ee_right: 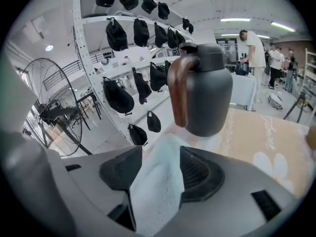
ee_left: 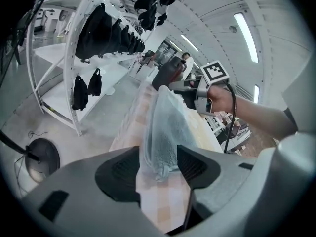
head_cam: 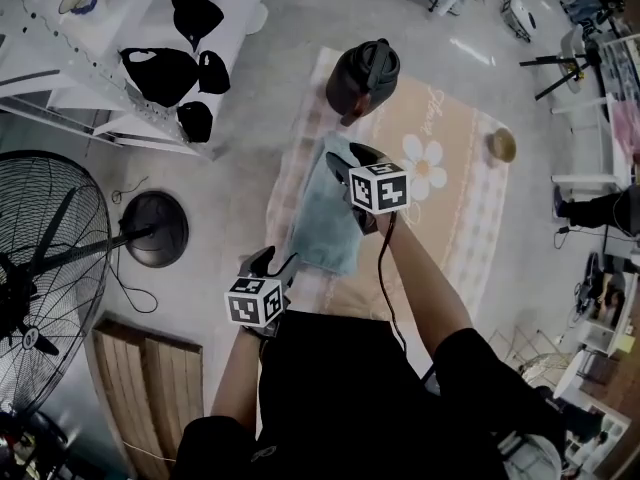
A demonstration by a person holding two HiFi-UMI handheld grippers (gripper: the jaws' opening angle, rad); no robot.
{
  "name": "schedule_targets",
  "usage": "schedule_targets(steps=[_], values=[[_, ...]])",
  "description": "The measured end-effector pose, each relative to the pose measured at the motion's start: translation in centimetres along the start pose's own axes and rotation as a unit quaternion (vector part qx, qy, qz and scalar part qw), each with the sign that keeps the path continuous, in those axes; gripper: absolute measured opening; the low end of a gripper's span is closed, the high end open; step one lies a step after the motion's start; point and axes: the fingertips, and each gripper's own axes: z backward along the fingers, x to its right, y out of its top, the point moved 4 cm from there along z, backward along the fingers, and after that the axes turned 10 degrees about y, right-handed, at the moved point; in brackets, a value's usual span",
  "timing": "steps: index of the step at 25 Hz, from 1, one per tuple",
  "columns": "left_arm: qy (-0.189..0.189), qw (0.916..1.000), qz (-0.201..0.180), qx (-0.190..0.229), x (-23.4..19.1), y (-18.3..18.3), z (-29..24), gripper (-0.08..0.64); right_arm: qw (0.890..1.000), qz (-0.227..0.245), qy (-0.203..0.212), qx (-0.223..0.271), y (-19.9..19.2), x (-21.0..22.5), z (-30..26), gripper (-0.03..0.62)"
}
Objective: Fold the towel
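Nearest, the L forearm (head_cam: 236,368) comes out short fr. the black-clad torso and sits close in. The wrist is bent so the L claw (head_cam: 283,265) tips fwd & down at the near edge of the bench (head_cam: 480,268), marker cube (head_cam: 255,303) facing up. Its jaws stand wide. The near end of the towel (head_cam: 325,218) sits betw. the pads, w/ cloth brushing them, but they're not clamped on it.

The towel is pale blue-green. It runs as a bunched strip fr. the L claw away to the R claw (head_cam: 342,164), over the left part of the bench's peach checked cloth (head_cam: 460,208) w/ its white flower print (head_cam: 425,163). In the left gripper view it rises like a ridge toward the R claw. Can't tell how much of it rests on the bench.

The R forearm (head_cam: 425,278) reaches further out, nearly straight, w/ a black cable (head_cam: 383,268) along it & the hand (ee_left: 223,100) wrapped round the grip. The R claw angles down over the towel's far end, cube up. Its jaws are also wide; the towel fills the gap betw. them but isn't pinched.

Just beyond the R claw a dark jug (head_cam: 362,76) w/ a brown handle stands upright on the bench, close to the towel's far end. Further right on the cloth is a small round brownish thing (head_cam: 502,145), too small to tell what.

On the floor left of the bench:
- a white rack (head_cam: 60,78) hung w/ black caps (head_cam: 160,73)
- a big fan (head_cam: 45,268)
- a wooden pallet (head_cam: 150,378)

Far back, in the right gripper view, people (ee_right: 254,46) stand by another table.
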Motion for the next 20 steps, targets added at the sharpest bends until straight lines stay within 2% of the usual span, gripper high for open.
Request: schedule_targets(steps=[4, 7, 12, 20], values=[[-0.011, 0.9998, -0.014, -0.006, -0.1, 0.6, -0.3, 0.222, 1.0, -0.007, -0.009, 0.021, -1.2, 0.6, 3.9, 0.221], [-0.022, 0.999, -0.033, -0.022, -0.2, 0.9, -0.8, 0.222, 0.999, -0.026, -0.026, 0.038, -3.4, 0.6, 7.3, 0.221], [-0.023, 0.9949, -0.093, -0.032, 1.6, 1.7, -1.7, 0.222, 0.998, -0.026, -0.041, 0.047, -8.0, -0.3, 11.3, 0.221], [-0.013, 0.9887, -0.14, -0.051, 3.8, 1.4, -2.2, 0.222, 0.994, -0.095, -0.02, 0.056, -16.1, -3.3, 14.4, 0.221]])
